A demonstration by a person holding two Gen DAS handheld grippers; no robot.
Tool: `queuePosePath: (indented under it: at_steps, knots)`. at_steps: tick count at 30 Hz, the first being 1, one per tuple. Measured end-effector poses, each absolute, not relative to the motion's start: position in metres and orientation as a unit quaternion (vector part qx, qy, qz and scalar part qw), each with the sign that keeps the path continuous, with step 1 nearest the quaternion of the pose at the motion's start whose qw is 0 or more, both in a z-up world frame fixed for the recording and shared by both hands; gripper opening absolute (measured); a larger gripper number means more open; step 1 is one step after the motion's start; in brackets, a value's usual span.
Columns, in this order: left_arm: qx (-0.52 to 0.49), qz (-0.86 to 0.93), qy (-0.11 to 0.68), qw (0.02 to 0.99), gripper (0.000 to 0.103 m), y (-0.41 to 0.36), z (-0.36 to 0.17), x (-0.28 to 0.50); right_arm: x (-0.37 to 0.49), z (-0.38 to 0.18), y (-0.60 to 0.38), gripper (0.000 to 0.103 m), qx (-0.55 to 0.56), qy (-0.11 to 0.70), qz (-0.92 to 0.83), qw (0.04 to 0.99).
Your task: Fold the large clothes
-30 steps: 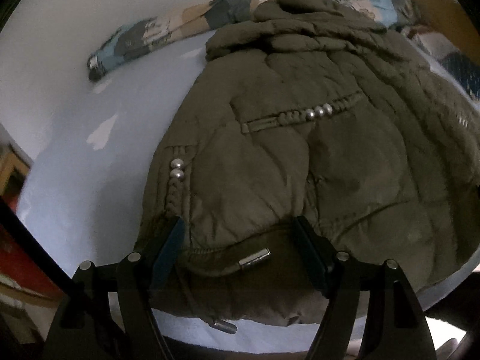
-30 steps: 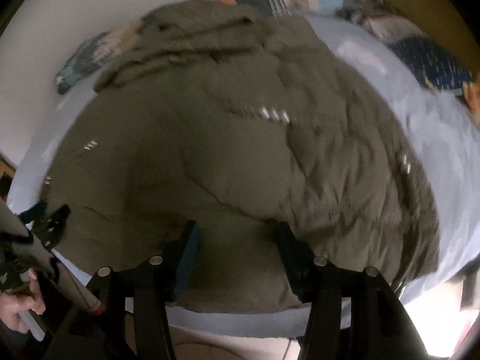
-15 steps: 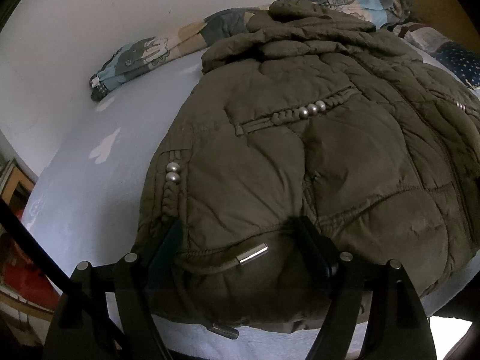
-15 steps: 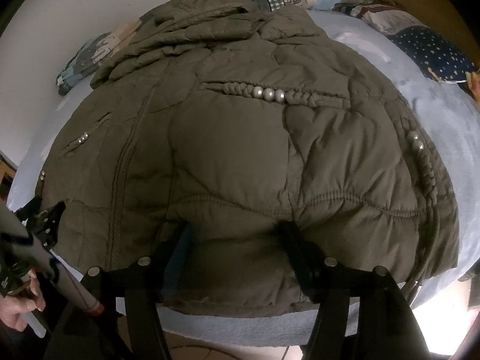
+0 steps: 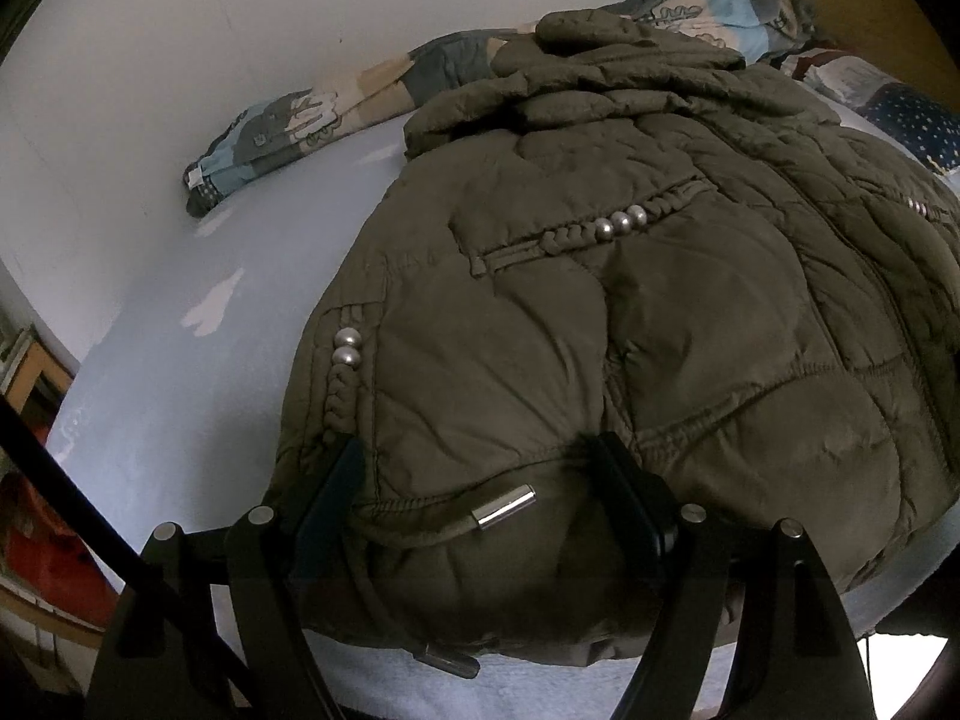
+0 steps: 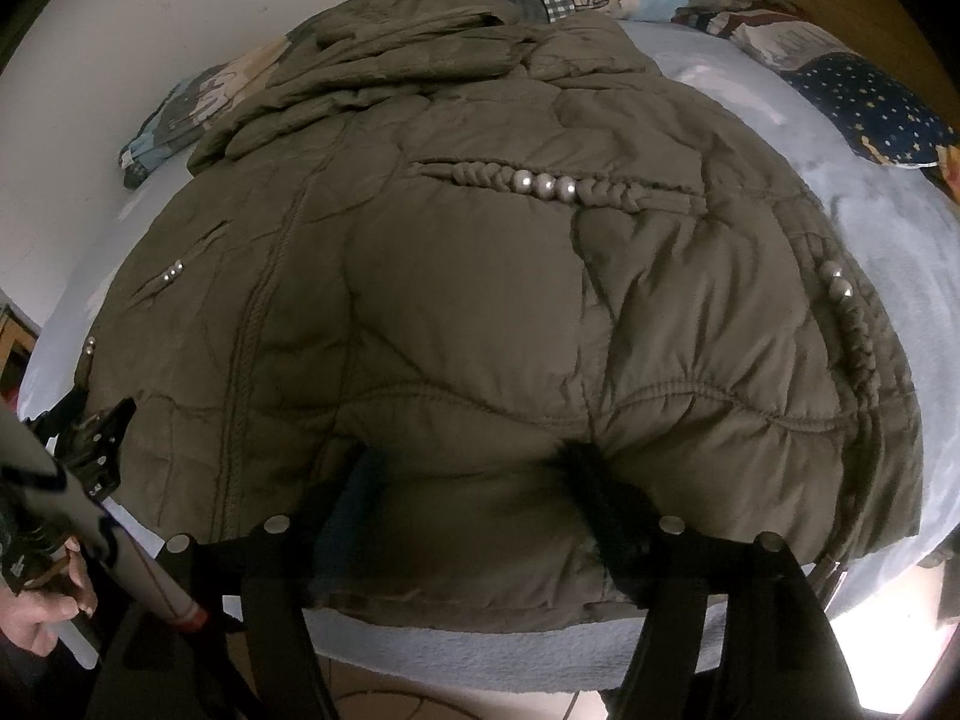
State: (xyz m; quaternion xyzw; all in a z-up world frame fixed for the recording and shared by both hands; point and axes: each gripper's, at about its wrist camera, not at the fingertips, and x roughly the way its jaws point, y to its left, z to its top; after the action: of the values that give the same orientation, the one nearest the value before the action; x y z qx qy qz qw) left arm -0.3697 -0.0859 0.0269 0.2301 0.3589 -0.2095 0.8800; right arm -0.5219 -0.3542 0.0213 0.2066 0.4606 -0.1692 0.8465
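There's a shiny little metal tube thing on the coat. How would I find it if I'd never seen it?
Start at the big olive puffy coat spread over the pale blue bed. Follow it down to the hem, between the left gripper's two black fingers. There a silver tube caps a drawstring cord; unlike the round silver beads higher up, it is long and cylindrical.

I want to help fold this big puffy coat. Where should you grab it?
Probably by the bottom hem of the coat, coming from the near edge of the bed. The hem hangs nearest, and it is thinner than the puffy middle. Both the left hand-held gripper and the right hand-held gripper already straddle it, open.
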Motion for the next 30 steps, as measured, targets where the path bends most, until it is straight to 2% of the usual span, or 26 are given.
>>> queuePosePath:
  at_steps: [5, 19, 24, 27, 30]
  knots:
    - [0.232, -0.209, 0.353, 0.882, 0.078, -0.086, 0.026, -0.371, -0.521, 0.021, -0.353, 0.078, 0.203, 0.462, -0.165, 0.848]
    - [0.238, -0.211, 0.358, 0.878, 0.079, -0.088, 0.028, -0.369, -0.525, 0.027, -0.356, 0.079, 0.215, 0.454, -0.15, 0.852]
    - [0.244, -0.229, 0.376, 0.864, 0.079, -0.089, 0.044, -0.364, -0.552, 0.055, -0.38, 0.079, 0.256, 0.388, -0.172, 0.868]
    - [0.197, -0.238, 0.357, 0.882, 0.079, -0.07, 0.072, -0.363, -0.58, 0.076, -0.409, 0.079, 0.289, 0.335, -0.208, 0.873]
    - [0.133, -0.238, 0.379, 0.884, 0.08, -0.042, 0.09, -0.349, -0.612, 0.085, -0.441, 0.08, 0.327, 0.298, -0.257, 0.859]
